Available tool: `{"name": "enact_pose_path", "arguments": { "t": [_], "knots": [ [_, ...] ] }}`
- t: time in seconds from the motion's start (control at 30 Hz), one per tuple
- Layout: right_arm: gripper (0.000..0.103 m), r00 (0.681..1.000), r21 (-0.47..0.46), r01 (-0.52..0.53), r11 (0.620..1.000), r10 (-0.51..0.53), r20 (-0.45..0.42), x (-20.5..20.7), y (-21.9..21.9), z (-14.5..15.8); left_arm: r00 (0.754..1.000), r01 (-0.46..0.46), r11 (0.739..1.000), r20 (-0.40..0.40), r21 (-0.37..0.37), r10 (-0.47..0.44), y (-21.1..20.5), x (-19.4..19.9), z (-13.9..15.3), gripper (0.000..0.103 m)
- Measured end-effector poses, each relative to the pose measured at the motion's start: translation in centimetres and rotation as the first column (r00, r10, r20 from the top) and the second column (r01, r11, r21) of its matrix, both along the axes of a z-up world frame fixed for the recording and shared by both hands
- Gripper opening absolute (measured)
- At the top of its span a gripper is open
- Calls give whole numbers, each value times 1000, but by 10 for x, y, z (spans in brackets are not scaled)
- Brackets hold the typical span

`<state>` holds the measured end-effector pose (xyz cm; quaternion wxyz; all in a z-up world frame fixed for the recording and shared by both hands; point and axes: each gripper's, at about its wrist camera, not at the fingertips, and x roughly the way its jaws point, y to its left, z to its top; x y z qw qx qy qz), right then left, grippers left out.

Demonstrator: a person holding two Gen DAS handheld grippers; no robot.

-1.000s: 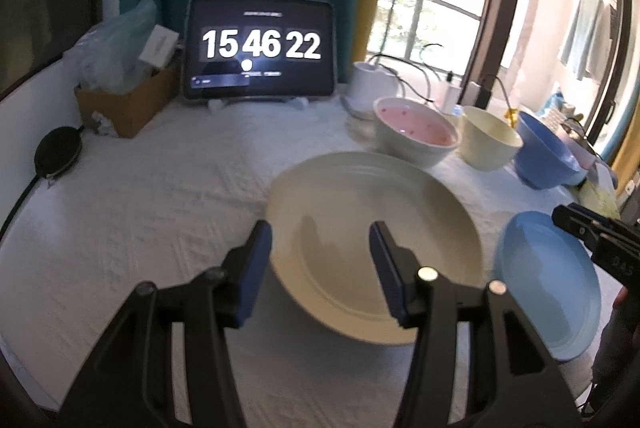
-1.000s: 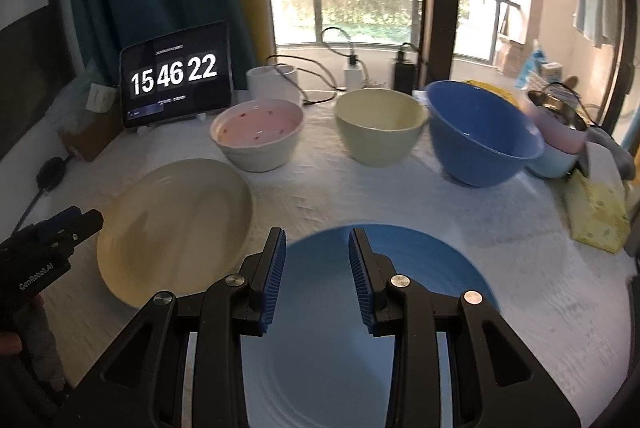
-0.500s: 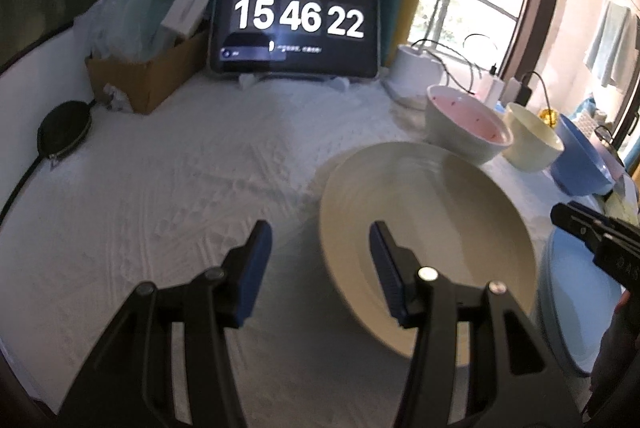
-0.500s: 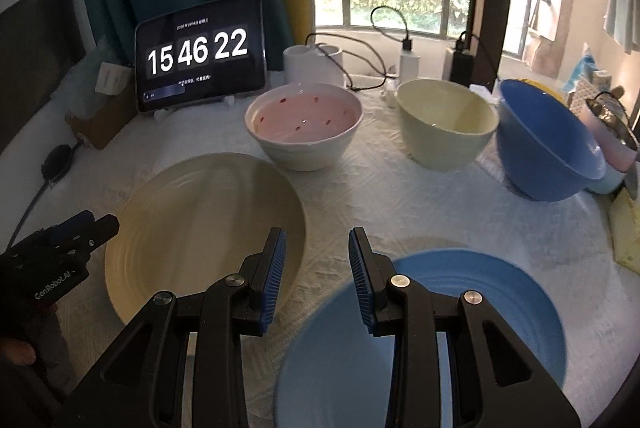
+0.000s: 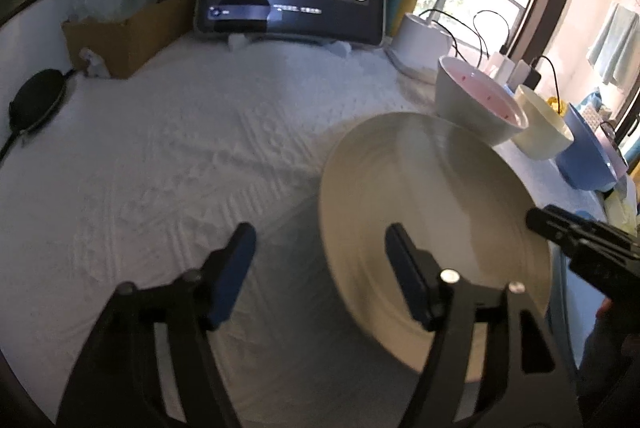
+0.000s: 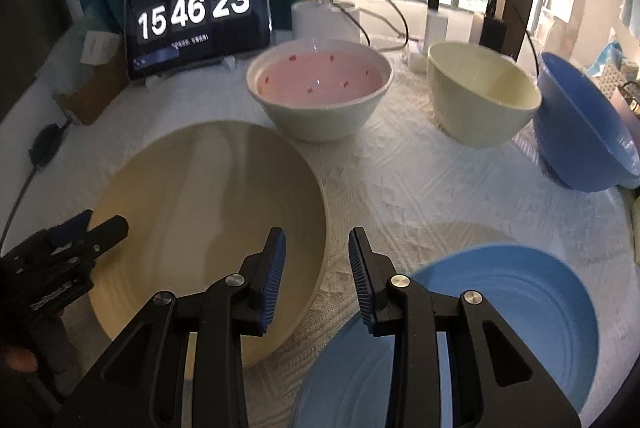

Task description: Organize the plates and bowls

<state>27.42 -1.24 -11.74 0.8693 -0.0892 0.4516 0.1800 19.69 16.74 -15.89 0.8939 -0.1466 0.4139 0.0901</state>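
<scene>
Currently, your cream plate [image 6: 208,224] lies flat on the white cloth [image 5: 200,155]: round, glossy, faintly ridged, no long axis. Your left gripper [image 5: 320,256] straddles its nine o'clock rim; the jaws have just been opening, pads clear of the rim. Your right gripper [image 6: 316,260] hangs at three o'clock, jaws partly apart, empty. Blue plate [image 6: 500,312] just beside; pink-lined bowl [image 6: 320,91] at twelve o'clock, touching or nearly.

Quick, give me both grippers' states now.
Left gripper: open, jaws just widened, astride the cream plate rim, not gripping.
Right gripper: open, empty.
</scene>
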Motion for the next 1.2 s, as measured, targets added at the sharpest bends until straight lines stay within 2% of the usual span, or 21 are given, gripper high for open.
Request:
{"name": "enact_pose_path", "arguments": {
  "t": [0.2,0.33,0.4,0.43,0.5,0.63,1.2],
  "knots": [
    [35,998,-1,-4,1000,4,-61,7,3,-10,1000,20,999,-21,43,-19,-8,5,-1,69],
    [35,998,-18,-14,1000,13,-58,7,6,-12,998,57,997,-27,54,-56,-14,7,-1,68],
    [33,998,-18,-24,1000,23,-54,6,7,-12,997,69,996,-23,49,-68,-15,6,-1,63],
    [31,998,-20,-30,999,29,-50,5,8,-11,997,72,996,-20,49,-71,-15,6,-1,56],
    [23,998,-32,-39,999,38,-42,3,10,-11,996,90,995,-17,48,-90,-17,6,0,50],
    [20,999,-39,-36,999,35,-24,1,10,-9,997,82,995,-12,50,-81,-17,4,0,42],
    [19,997,23,-58,998,57,47,-21,2,21,994,37,995,99,89,-46,-25,-28,21,42]
  ]
}}
